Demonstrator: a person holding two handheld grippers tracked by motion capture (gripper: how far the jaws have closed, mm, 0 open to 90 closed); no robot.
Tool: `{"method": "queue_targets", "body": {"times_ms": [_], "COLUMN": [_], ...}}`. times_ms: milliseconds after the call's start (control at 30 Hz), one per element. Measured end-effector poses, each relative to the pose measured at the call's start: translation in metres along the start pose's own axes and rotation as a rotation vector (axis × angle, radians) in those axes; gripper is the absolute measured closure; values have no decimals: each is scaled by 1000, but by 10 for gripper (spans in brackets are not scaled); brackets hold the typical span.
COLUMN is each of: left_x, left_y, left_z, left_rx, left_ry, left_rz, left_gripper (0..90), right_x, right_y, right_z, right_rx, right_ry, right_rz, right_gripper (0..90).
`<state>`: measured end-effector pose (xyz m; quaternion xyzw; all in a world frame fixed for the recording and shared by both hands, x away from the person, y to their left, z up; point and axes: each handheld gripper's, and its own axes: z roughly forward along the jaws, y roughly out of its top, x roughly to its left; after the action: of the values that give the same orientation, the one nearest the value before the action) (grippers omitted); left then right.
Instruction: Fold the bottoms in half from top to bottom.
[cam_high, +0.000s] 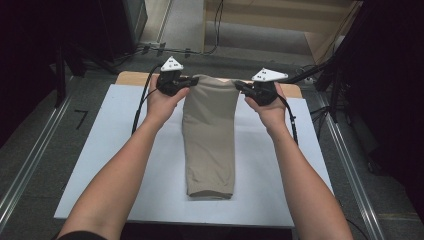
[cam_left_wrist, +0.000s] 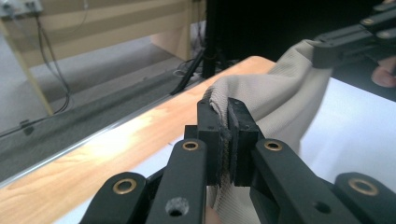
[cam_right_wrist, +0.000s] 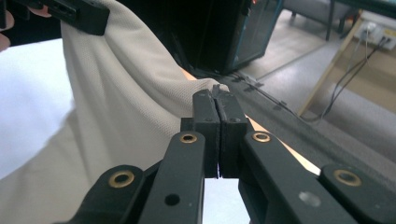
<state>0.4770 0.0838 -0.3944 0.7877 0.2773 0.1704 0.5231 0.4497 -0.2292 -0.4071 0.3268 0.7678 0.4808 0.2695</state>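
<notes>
A folded beige garment (cam_high: 210, 140) lies lengthwise down the middle of the white table sheet (cam_high: 115, 150). Its far end is lifted off the table. My left gripper (cam_high: 189, 80) is shut on the far left corner of the beige garment (cam_left_wrist: 280, 98), cloth pinched between the pads (cam_left_wrist: 212, 135). My right gripper (cam_high: 239, 86) is shut on the far right corner of the beige garment (cam_right_wrist: 126, 107), a bit of fabric edge poking out above its fingertips (cam_right_wrist: 208, 109). The garment's top edge stretches between the two grippers. The near end rests flat by the table's front.
A wooden table edge (cam_high: 132, 77) runs along the far side behind the sheet. Metal rails (cam_high: 30, 160) flank the table left and right. Cables (cam_high: 215, 30) and dark stands sit on the floor beyond the table.
</notes>
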Motion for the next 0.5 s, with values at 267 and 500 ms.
{"method": "queue_targets", "body": {"times_ms": [267,500], "left_x": [-38,-77], "left_y": [-35,-72], "left_z": [-39,-62], "left_rx": [-14,-3], "left_ry": [-74,-131], "left_rz": [45,63], "left_gripper": [861,858], "right_x": [48,88], "right_y": [-26,-67], "right_z": [-45,-79], "right_rx": [-31,-38], "right_ry": [61,107], "right_rz": [-42,-34], "right_gripper": [872,872]}}
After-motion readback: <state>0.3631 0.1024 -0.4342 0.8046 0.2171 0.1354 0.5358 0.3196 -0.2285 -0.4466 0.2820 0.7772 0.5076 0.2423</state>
